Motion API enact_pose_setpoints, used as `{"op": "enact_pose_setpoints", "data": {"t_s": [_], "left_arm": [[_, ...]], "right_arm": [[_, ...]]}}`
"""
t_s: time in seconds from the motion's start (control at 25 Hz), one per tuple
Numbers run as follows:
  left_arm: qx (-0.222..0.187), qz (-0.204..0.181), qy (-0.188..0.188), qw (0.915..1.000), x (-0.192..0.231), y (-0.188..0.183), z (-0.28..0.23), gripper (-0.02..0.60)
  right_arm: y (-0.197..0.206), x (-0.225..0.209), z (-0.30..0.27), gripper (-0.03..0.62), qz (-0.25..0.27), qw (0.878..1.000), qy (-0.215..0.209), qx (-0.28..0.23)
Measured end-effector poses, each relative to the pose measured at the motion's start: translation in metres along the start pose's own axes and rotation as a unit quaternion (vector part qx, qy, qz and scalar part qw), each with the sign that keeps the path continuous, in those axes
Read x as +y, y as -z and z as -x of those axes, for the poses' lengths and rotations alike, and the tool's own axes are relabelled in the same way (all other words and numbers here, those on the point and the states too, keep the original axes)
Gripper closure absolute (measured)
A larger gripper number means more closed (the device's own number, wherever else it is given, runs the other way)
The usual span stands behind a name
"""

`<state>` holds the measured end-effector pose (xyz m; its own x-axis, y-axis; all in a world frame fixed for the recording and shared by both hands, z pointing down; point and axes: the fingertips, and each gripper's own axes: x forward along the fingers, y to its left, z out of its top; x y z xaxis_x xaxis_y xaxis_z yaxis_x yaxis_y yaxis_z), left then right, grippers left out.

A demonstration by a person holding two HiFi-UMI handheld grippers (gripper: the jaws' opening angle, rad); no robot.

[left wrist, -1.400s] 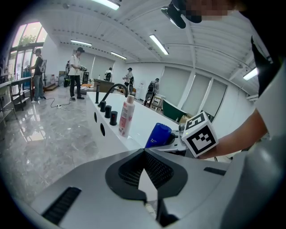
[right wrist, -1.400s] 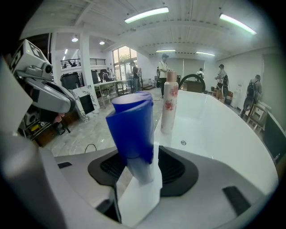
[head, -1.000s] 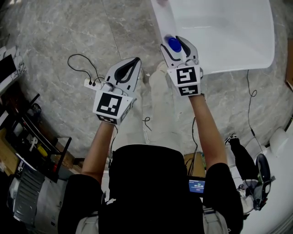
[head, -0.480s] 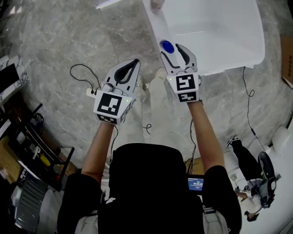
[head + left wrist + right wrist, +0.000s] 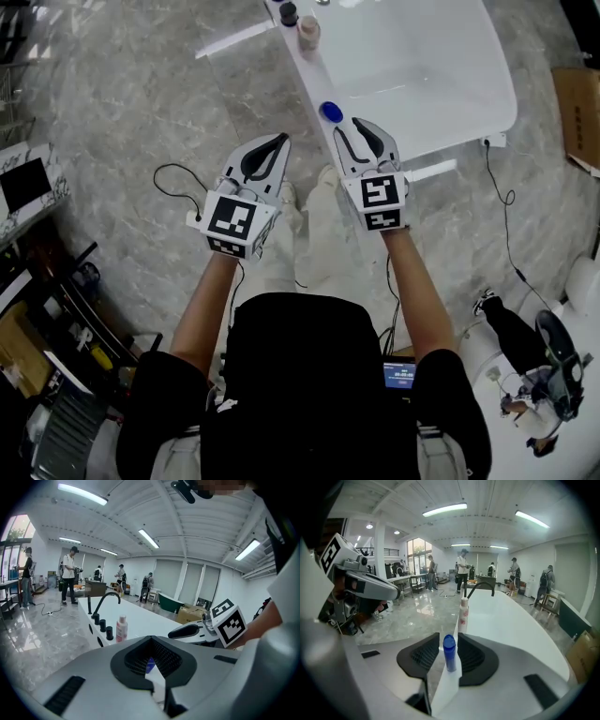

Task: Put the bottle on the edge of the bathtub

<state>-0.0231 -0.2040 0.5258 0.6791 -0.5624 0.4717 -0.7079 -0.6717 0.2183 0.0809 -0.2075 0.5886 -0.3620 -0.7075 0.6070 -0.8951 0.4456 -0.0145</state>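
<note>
A small blue bottle [image 5: 330,112] stands upright on the near rim of the white bathtub [image 5: 309,70]. My right gripper [image 5: 354,131] is just behind it, apart from it, and its jaws are closing with nothing between them. In the right gripper view the bottle [image 5: 449,652] shows beyond the fingertips of the right gripper [image 5: 448,637], on the narrow rim [image 5: 444,691]. My left gripper [image 5: 272,148] hangs over the floor left of the tub, shut and empty. The left gripper view shows a sliver of the bottle [image 5: 149,664] through the left gripper [image 5: 150,660].
A pale bottle with a pink label [image 5: 307,33] and a black tap [image 5: 288,13] stand farther along the rim. A cable [image 5: 173,173] lies on the marble floor. Shelving [image 5: 37,281] is at the left and a cardboard box [image 5: 577,103] at the right. People [image 5: 70,576] stand far off.
The right gripper has drawn back from the blue bottle, which stays standing on the rim, and its jaws have narrowed. The view has shifted back, showing more of the tub.
</note>
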Motion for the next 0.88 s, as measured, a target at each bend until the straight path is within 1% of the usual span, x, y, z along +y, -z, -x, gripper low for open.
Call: {"op": "enact_pose_setpoints", "data": {"t_s": [0.12,0.2,0.28,0.4,0.56,0.76,0.88], "left_arm": [[-0.012,-0.03,0.012,0.9994,-0.013,-0.02,0.009,0.571],[-0.019,-0.057,0.015,0.9981,-0.017,-0.035,0.02,0.571],[-0.034,-0.071,0.018,0.9968,-0.021,-0.052,0.033,0.571],[-0.058,-0.079,0.022,0.995,-0.028,-0.076,0.052,0.571],[-0.076,-0.083,0.024,0.9933,-0.036,-0.098,0.076,0.571],[-0.101,-0.093,0.035,0.9899,-0.05,-0.124,0.104,0.571],[-0.123,-0.092,0.043,0.9873,-0.06,-0.142,0.126,0.571]], "right_arm": [[-0.022,-0.002,0.025,0.513,-0.002,1.0,0.021,-0.015],[-0.036,0.001,0.041,0.531,-0.004,0.999,0.03,-0.022],[-0.051,0.007,0.057,0.541,-0.008,0.999,0.035,-0.029],[-0.076,0.017,0.084,0.551,-0.016,0.998,0.041,-0.048],[-0.11,0.029,0.115,0.559,-0.017,0.994,0.064,-0.082],[-0.14,0.037,0.149,0.566,-0.022,0.989,0.089,-0.113],[-0.158,0.045,0.174,0.569,-0.018,0.986,0.102,-0.13]]}}
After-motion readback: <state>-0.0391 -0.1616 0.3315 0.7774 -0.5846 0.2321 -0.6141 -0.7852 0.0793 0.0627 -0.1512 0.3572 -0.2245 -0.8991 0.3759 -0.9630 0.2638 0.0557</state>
